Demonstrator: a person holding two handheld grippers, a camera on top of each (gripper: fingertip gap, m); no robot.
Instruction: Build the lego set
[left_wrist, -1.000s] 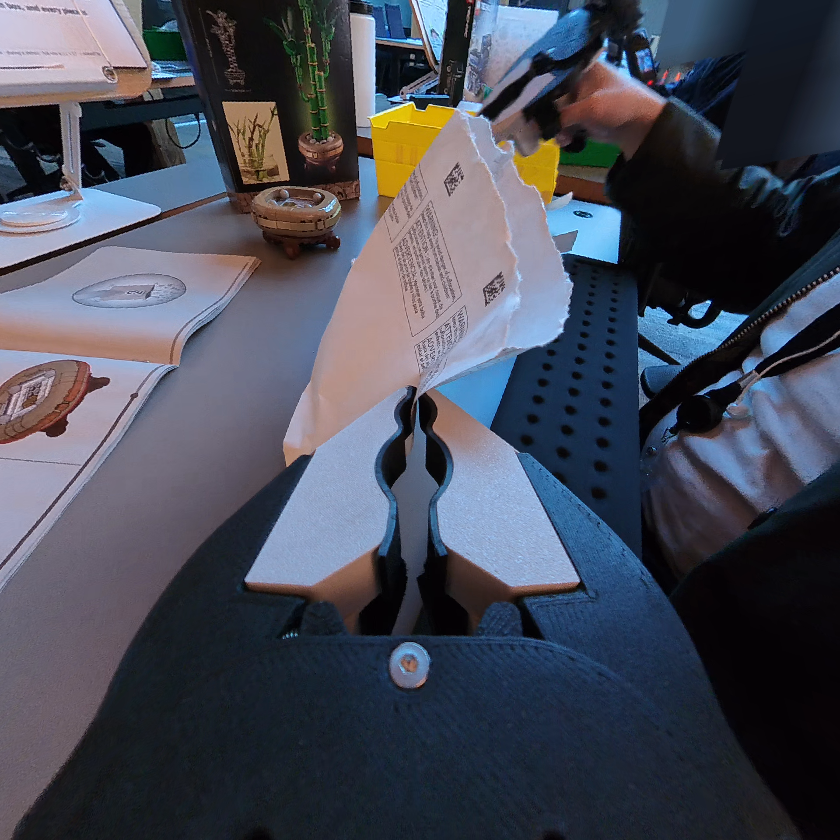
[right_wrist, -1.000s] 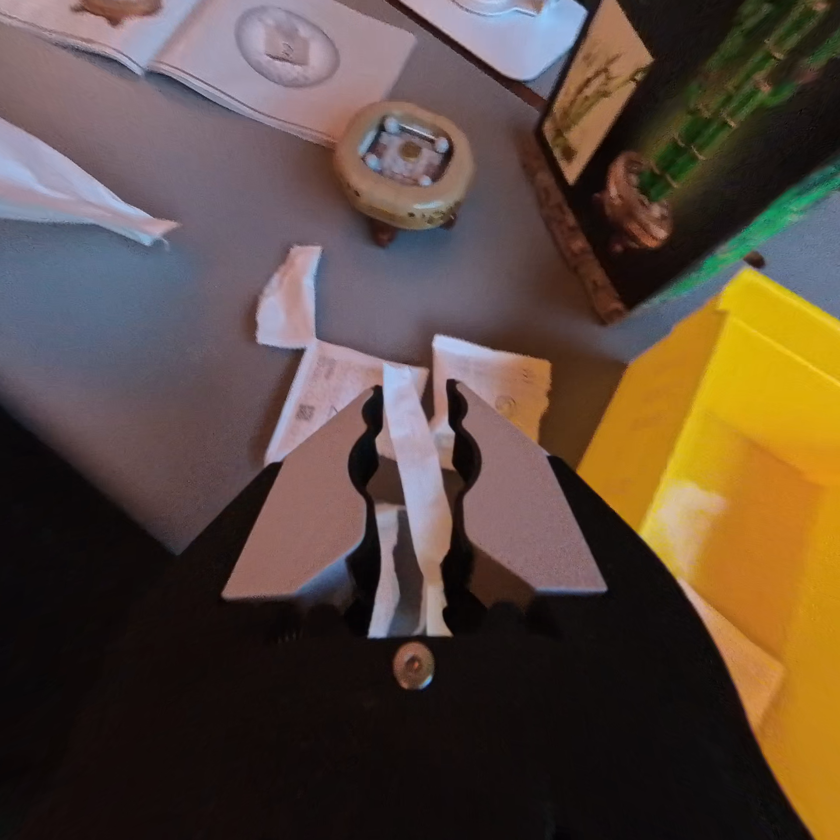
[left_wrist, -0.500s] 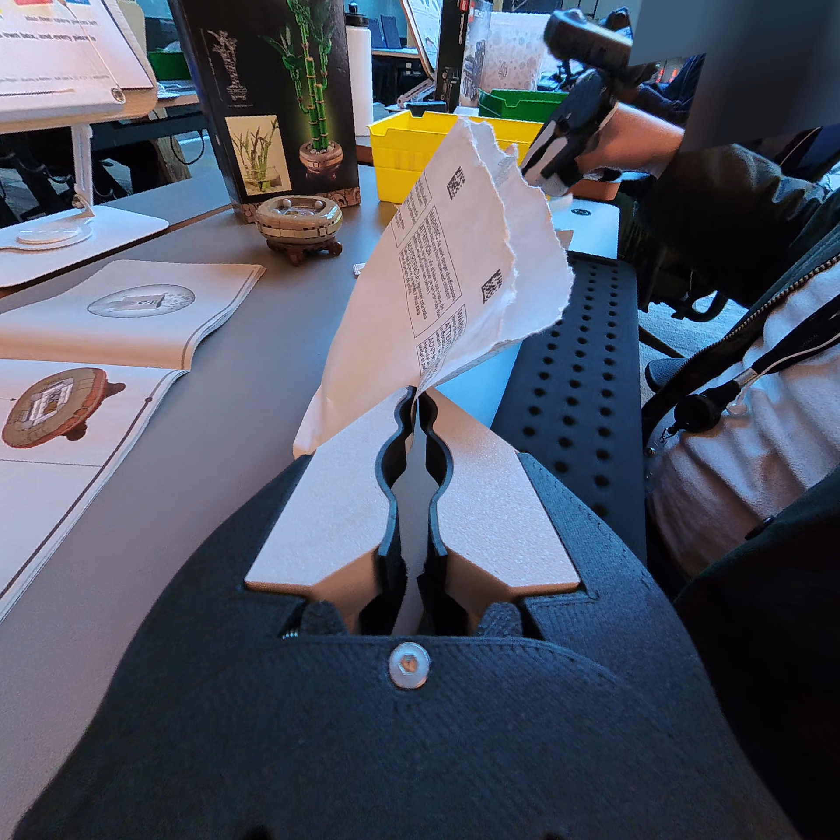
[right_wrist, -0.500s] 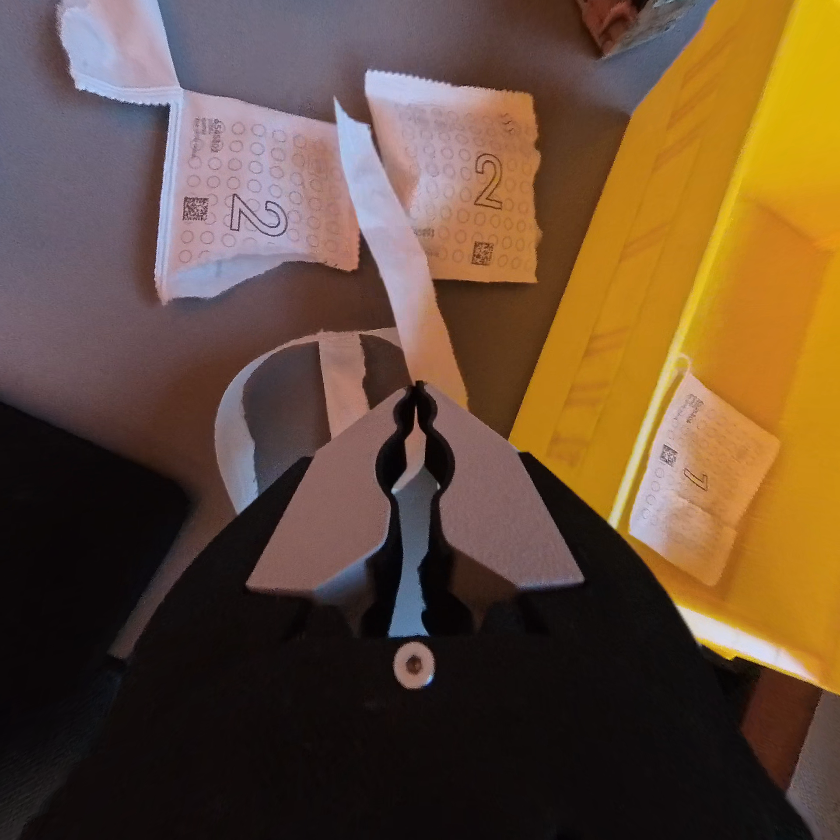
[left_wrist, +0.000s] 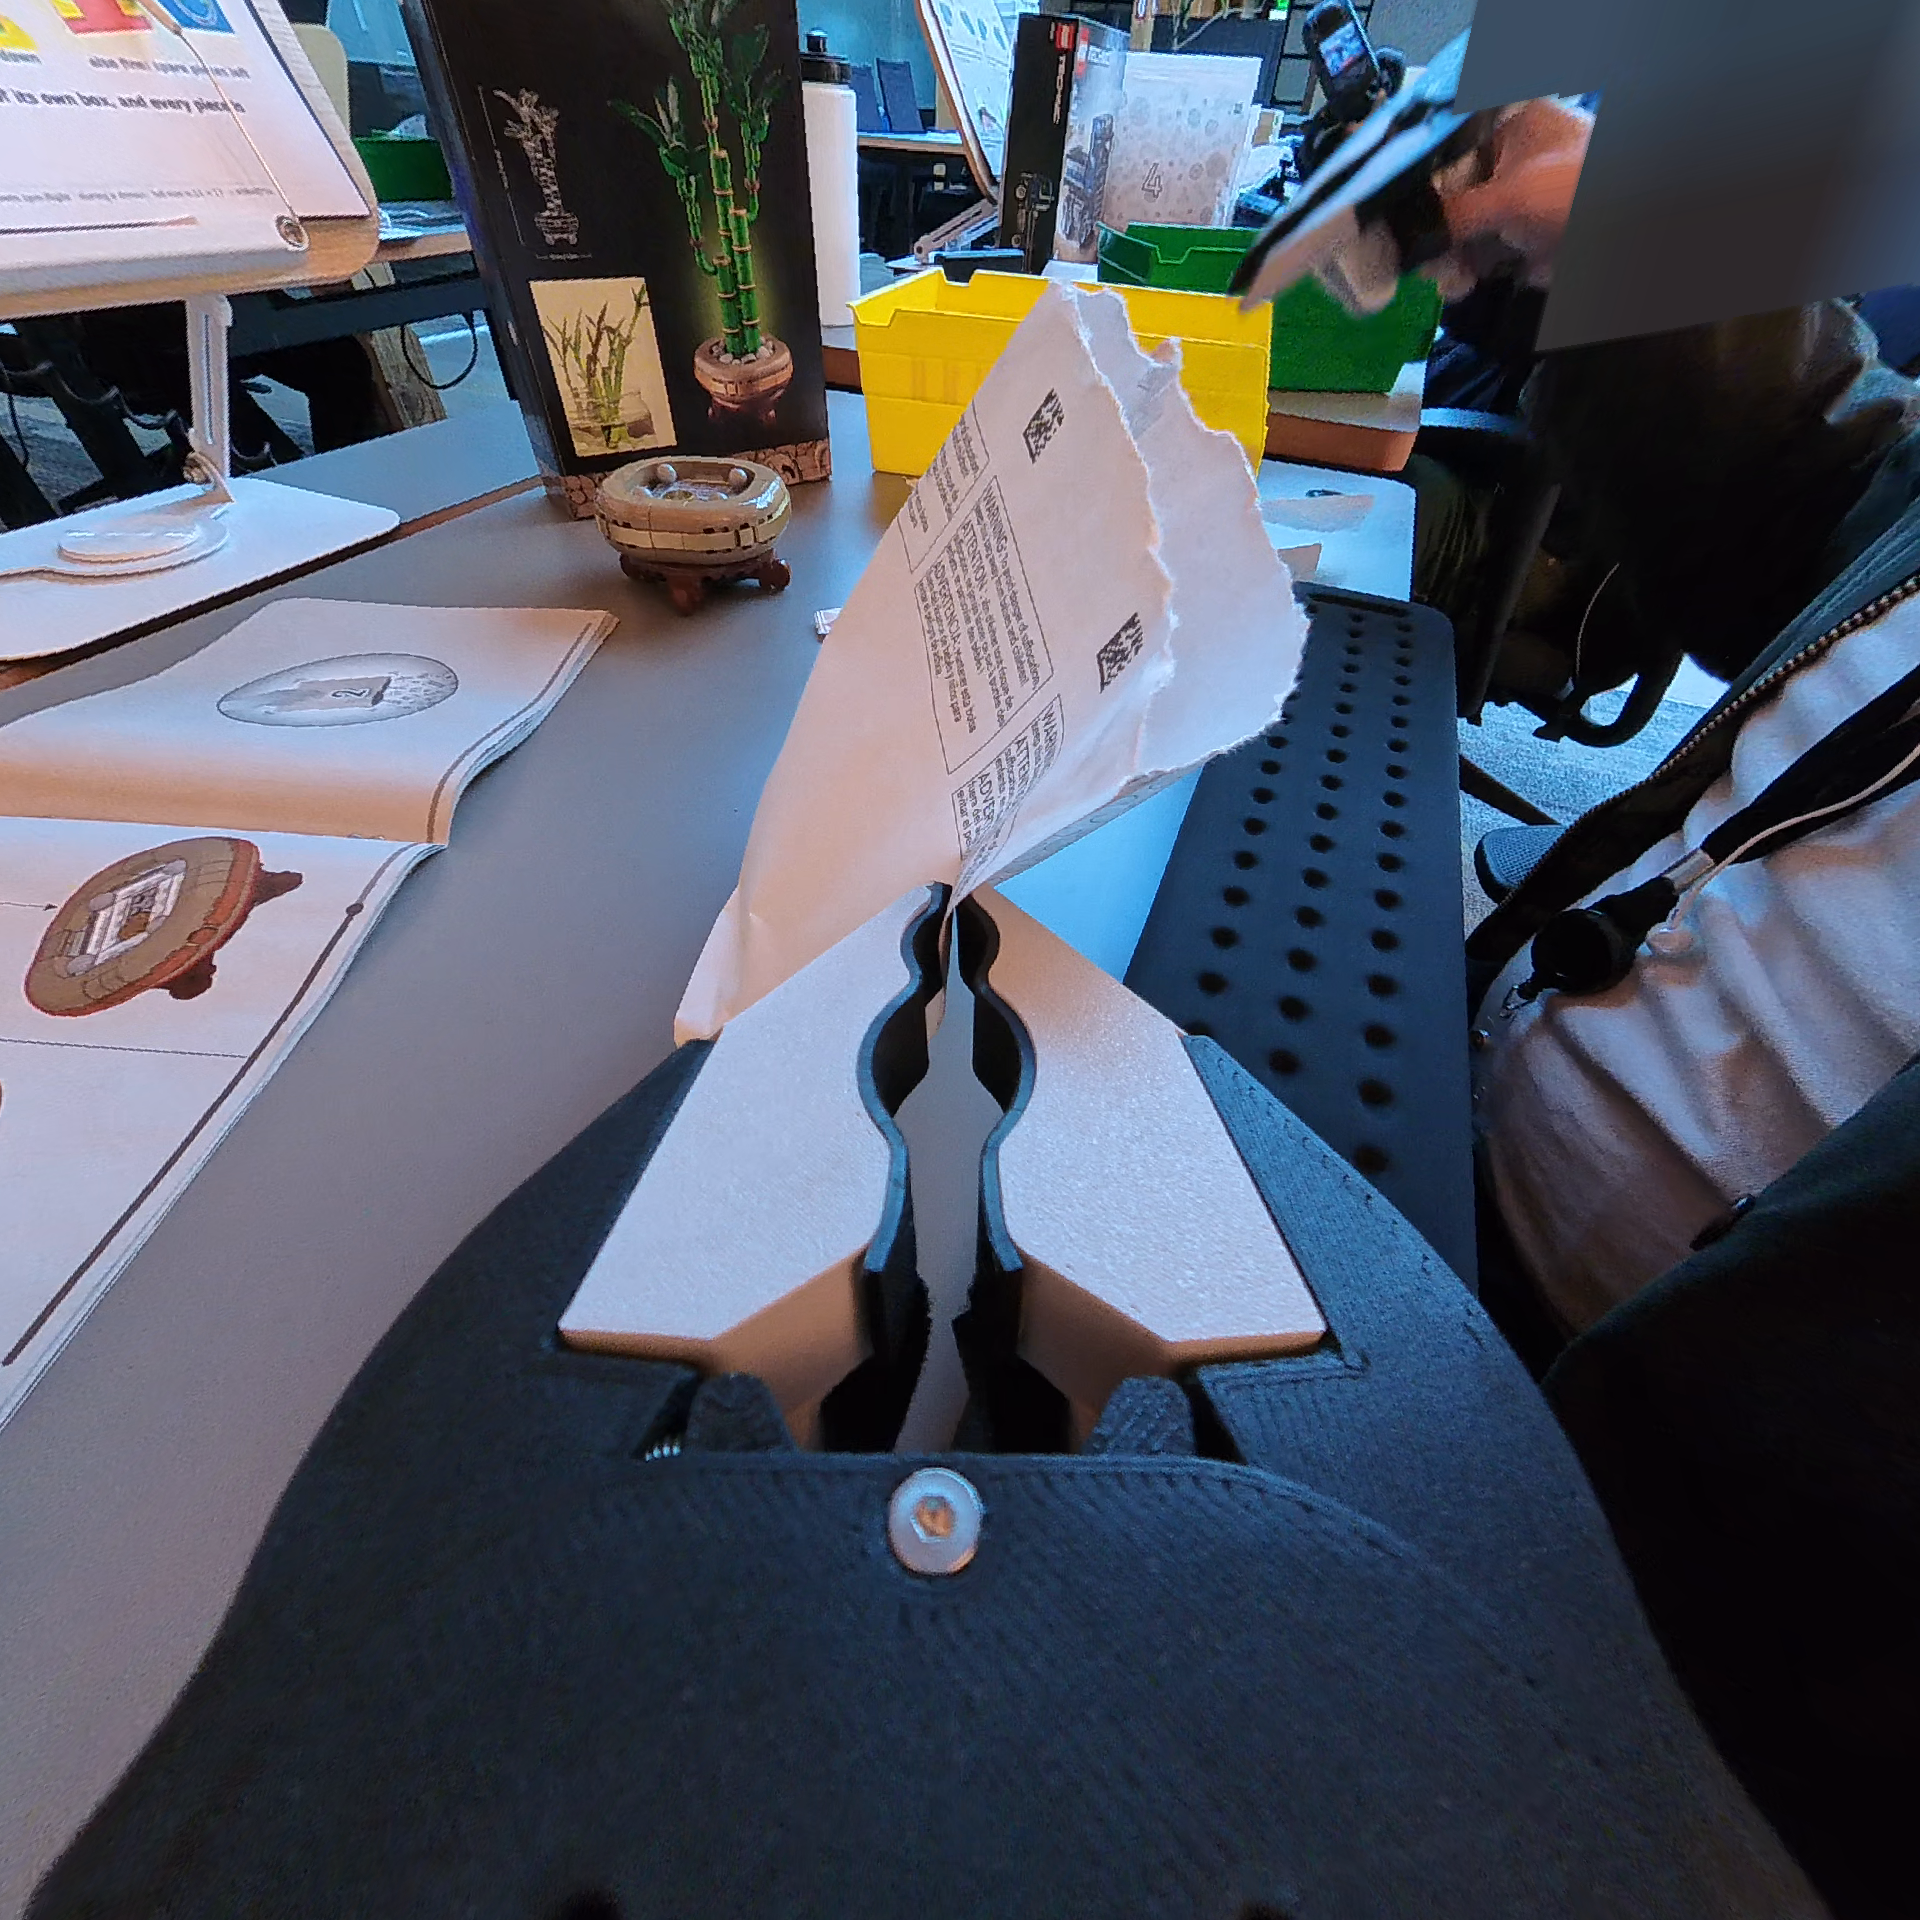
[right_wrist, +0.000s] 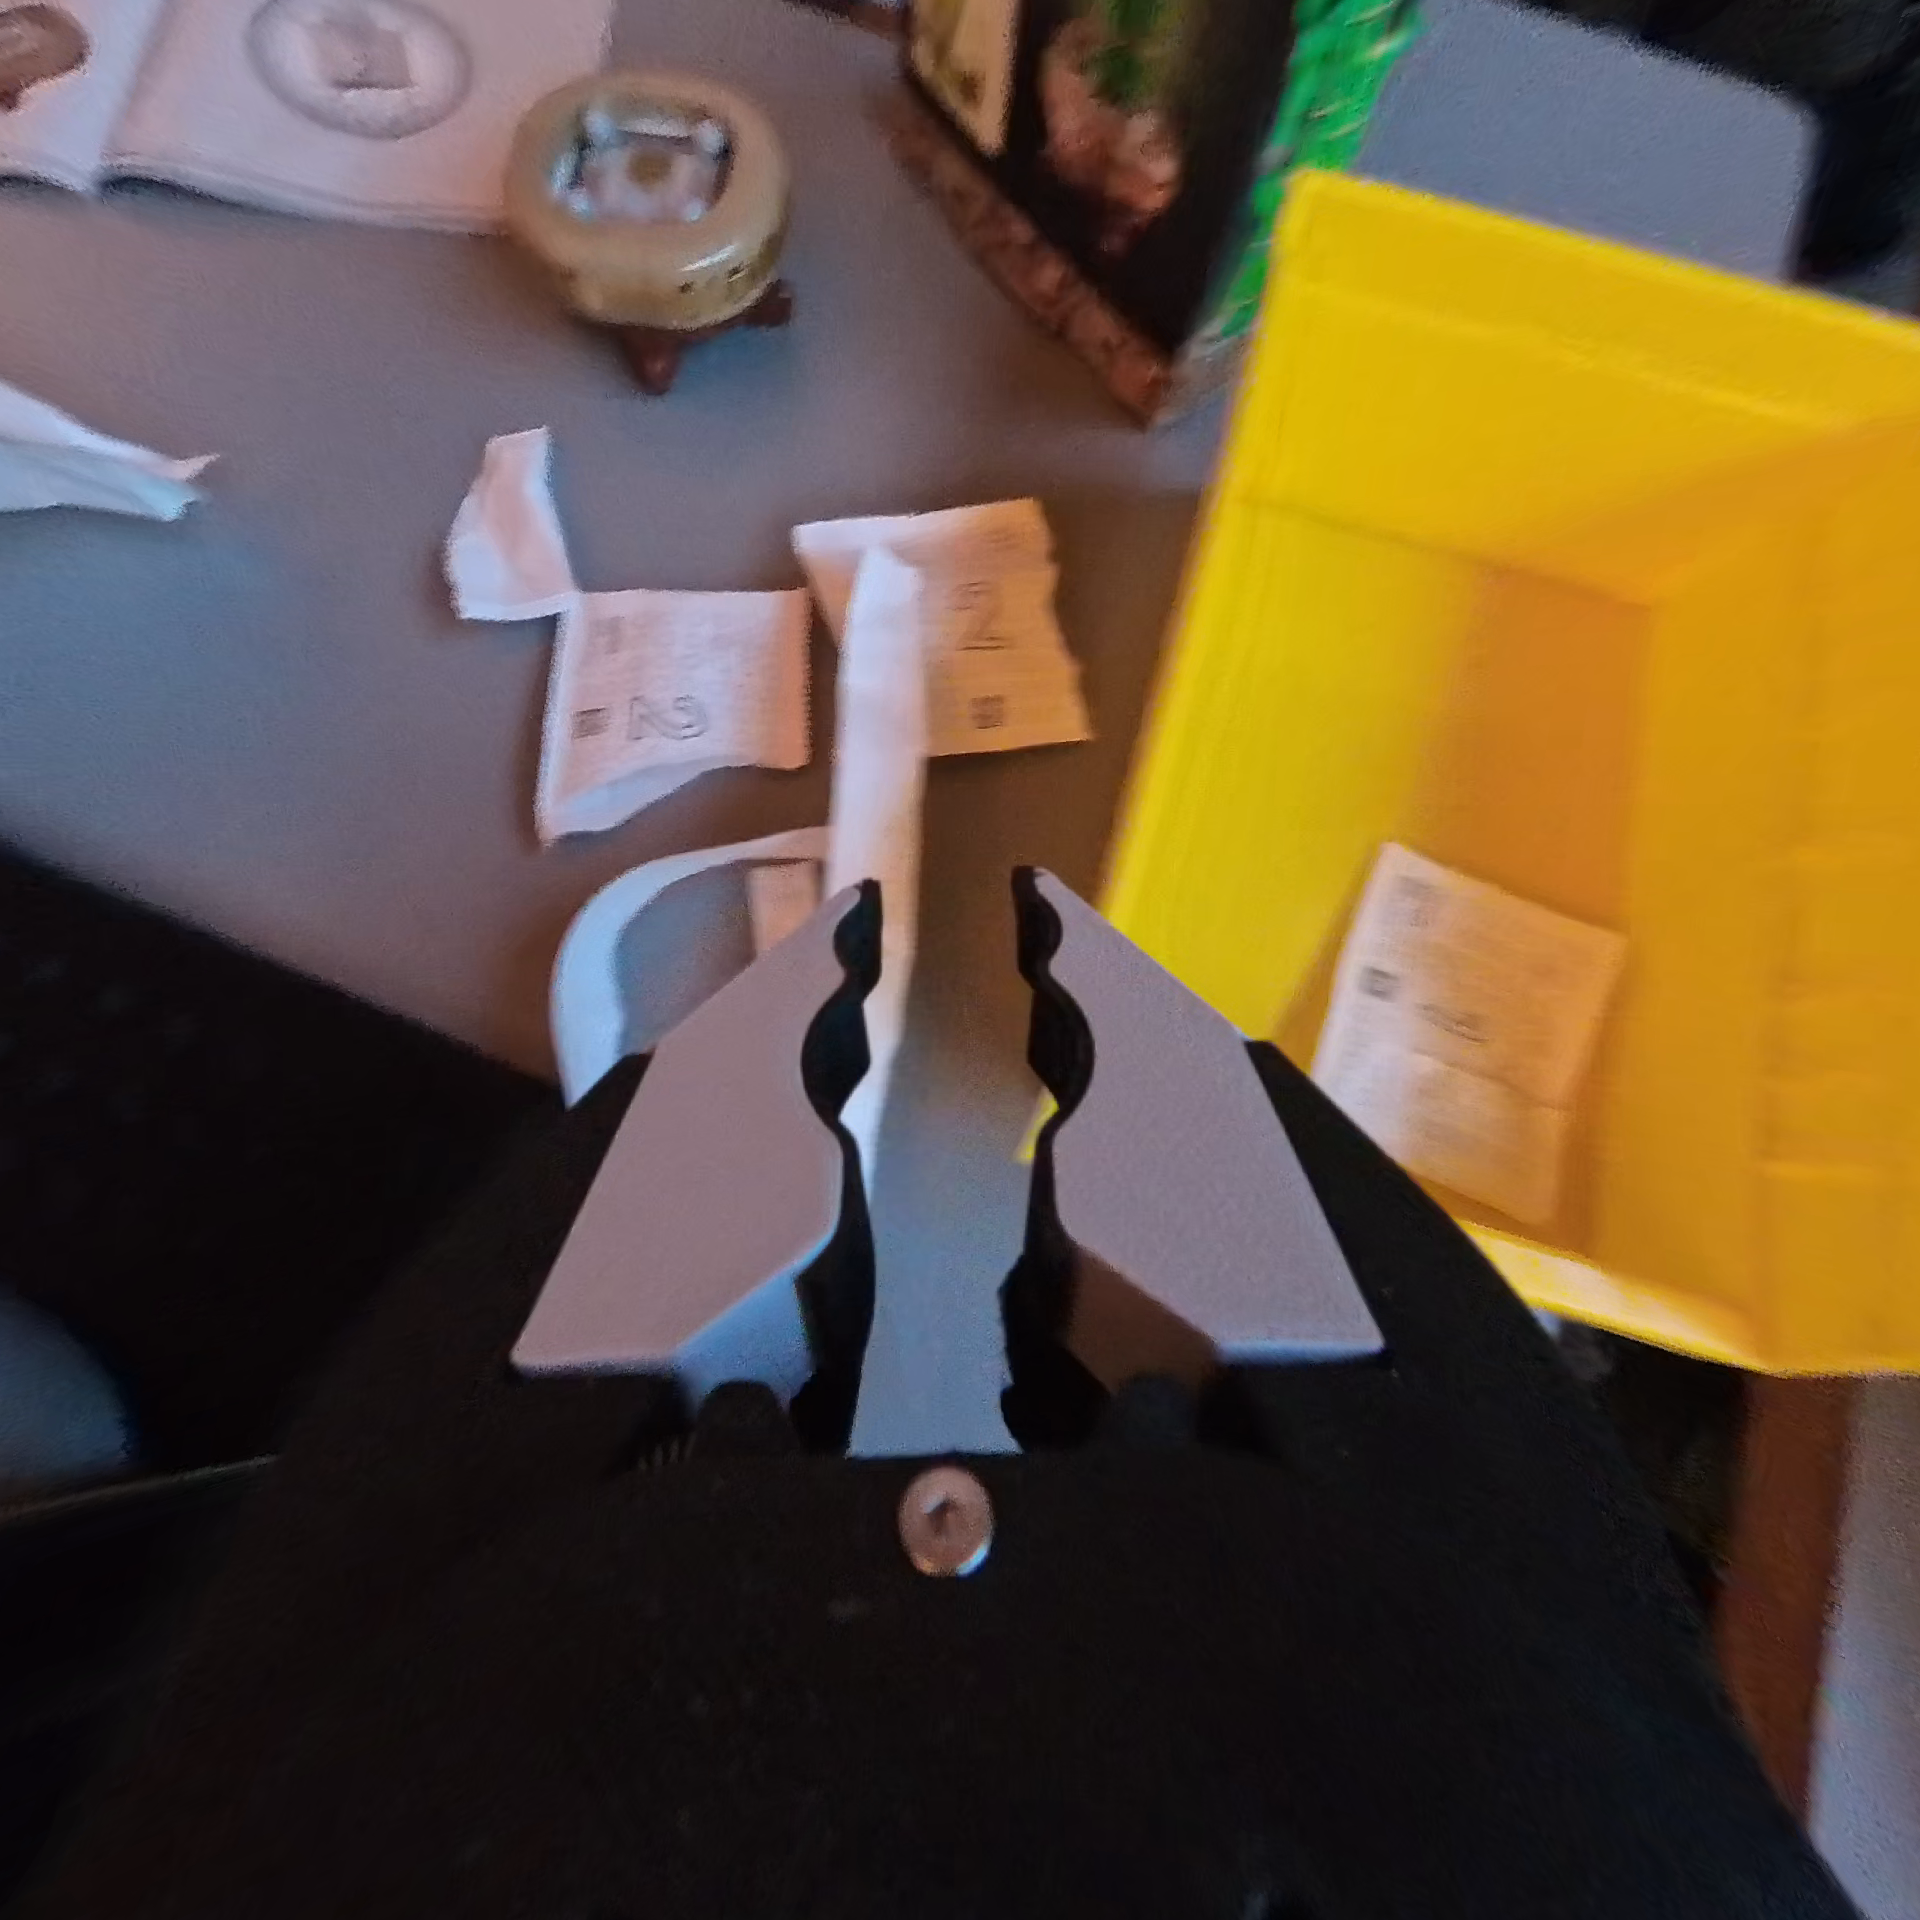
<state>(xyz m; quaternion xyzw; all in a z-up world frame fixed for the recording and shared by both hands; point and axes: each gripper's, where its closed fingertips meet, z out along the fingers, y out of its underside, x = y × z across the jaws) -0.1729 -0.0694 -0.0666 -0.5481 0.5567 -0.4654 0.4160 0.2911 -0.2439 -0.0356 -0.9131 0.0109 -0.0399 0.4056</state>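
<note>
Fingers of the left gripper (left_wrist: 952, 906) are pressed together on the near lower edge of a torn white paper bag (left_wrist: 1023, 665), which rises from the tips with its long axis leaning up and to the right over the grey table (left_wrist: 540, 914). Seen from the right wrist, the right gripper (right_wrist: 945, 883) has its fingers spread; a white paper strip (right_wrist: 883, 727) runs along the left finger and points far, over two numbered bags (right_wrist: 675, 696) lying left of the yellow bin (right_wrist: 1558, 623), and whether it is held cannot be told.
</note>
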